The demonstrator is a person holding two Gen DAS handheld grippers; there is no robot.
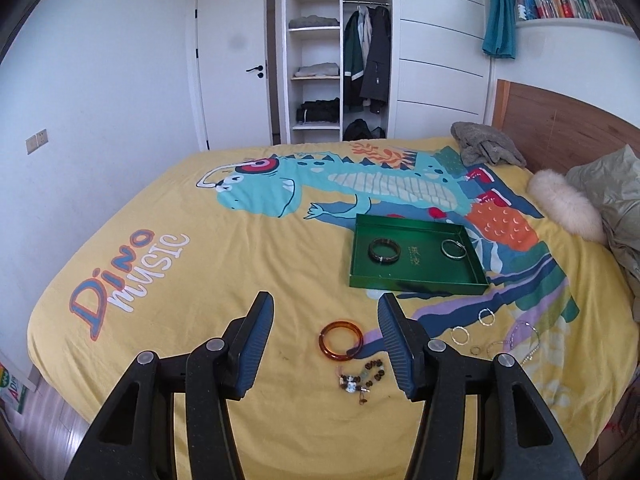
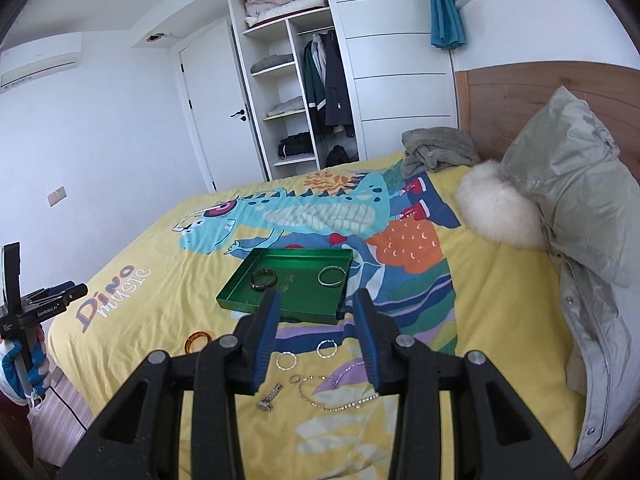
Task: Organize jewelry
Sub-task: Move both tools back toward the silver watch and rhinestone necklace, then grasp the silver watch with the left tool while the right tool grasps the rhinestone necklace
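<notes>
A green tray (image 1: 416,282) lies on the yellow bedspread and holds a dark bangle (image 1: 384,251) and a silver bangle (image 1: 453,249). Nearer me lie an amber bangle (image 1: 341,341), a beaded bracelet (image 1: 362,378), two silver hoops (image 1: 487,316) and thin chains (image 1: 520,340). My left gripper (image 1: 326,298) hovers open above the amber bangle, nothing between its fingers. In the right wrist view my right gripper (image 2: 317,293) is open and bare, above the hoops (image 2: 287,360), a chain (image 2: 336,396) and a small clasp piece (image 2: 270,398), short of the tray (image 2: 280,309).
A grey-green padded jacket (image 2: 580,216) with a white fur trim (image 2: 496,212) lies at the wooden headboard (image 2: 512,92). A grey cloth (image 2: 436,148) sits at the far corner. A gloved hand (image 2: 20,364) holds the left gripper at the bed's left edge. An open wardrobe (image 1: 340,60) stands behind.
</notes>
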